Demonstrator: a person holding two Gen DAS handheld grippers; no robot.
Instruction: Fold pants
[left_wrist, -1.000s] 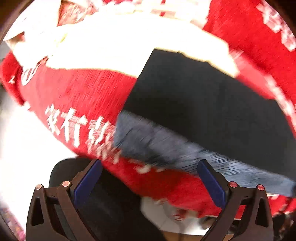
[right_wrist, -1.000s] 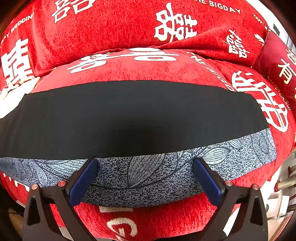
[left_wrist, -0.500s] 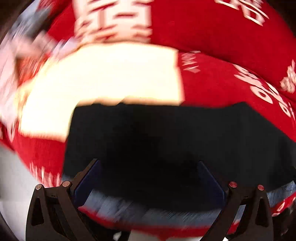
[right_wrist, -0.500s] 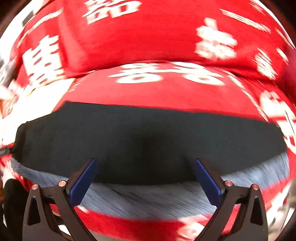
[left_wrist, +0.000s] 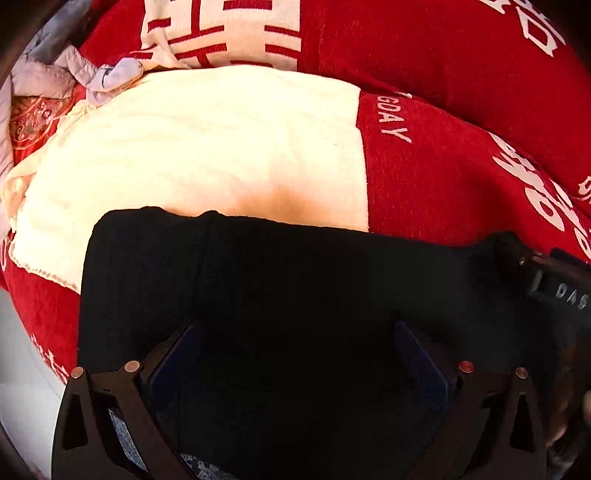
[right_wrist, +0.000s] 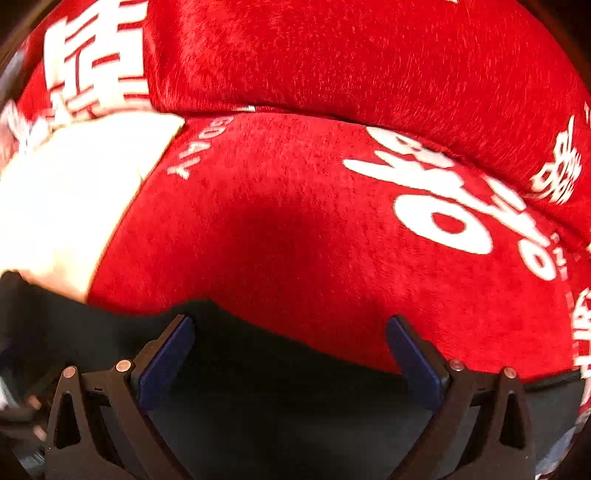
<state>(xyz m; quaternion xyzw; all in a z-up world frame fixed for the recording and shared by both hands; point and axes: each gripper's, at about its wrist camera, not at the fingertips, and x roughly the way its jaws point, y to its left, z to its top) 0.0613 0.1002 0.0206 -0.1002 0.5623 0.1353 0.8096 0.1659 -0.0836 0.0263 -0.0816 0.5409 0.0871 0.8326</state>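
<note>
Between wide-spread blue-padded fingers of left gripper (left_wrist: 295, 354), nothing clamped; black fabric pants (left_wrist: 295, 295) spread flat beneath. Right gripper (right_wrist: 290, 350) likewise wide open, nothing held, poised over pants' far edge (right_wrist: 258, 387). Pants laid on red plush cover with white lettering (right_wrist: 314, 221). Cream towel-like cloth (left_wrist: 203, 147) seen far-left, touching pants' far edge. Pale grey quilted garment (left_wrist: 48, 70) at far-left corner.
</note>
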